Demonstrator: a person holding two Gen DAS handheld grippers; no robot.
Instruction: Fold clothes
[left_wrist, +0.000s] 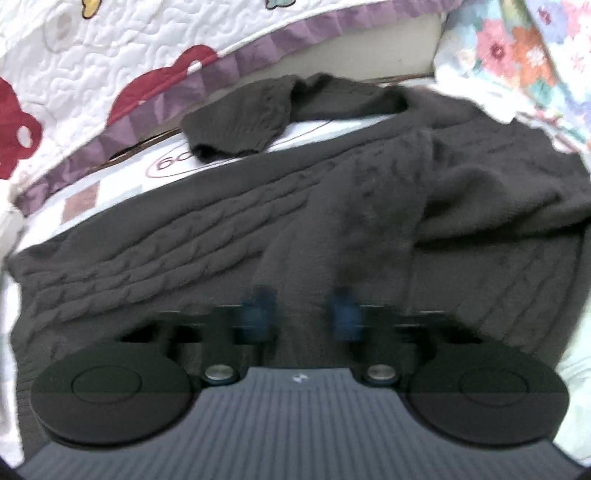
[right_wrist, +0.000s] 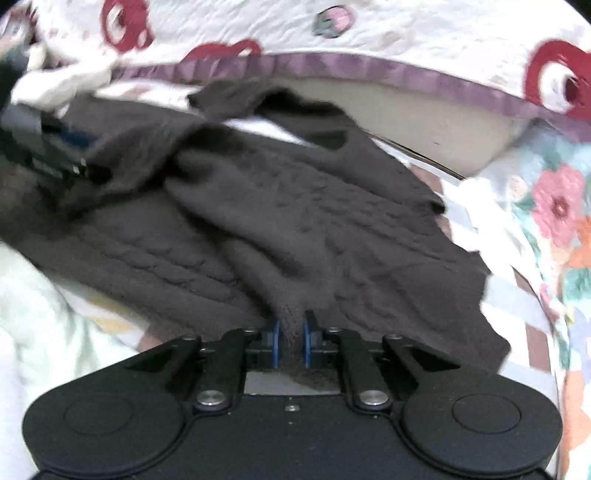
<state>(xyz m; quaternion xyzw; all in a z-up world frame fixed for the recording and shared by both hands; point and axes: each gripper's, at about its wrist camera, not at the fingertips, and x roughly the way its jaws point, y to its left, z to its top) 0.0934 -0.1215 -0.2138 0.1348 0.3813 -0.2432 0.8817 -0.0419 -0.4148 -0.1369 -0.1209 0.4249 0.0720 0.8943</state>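
We see both grippers, right (right_wrist: 291, 338) and left (left_wrist: 303, 314), jaws pinching sweater (right_wrist: 295, 221) hem; bed (left_wrist: 110, 184) edge bare beyond.

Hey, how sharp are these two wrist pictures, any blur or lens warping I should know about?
Left wrist view: motion blur smears the left gripper and the dark sweater; the quilt's purple border bows from the fisheye. Right wrist view: the right gripper is crisp, but the far left edge is streaked; lighting is soft, no glare.
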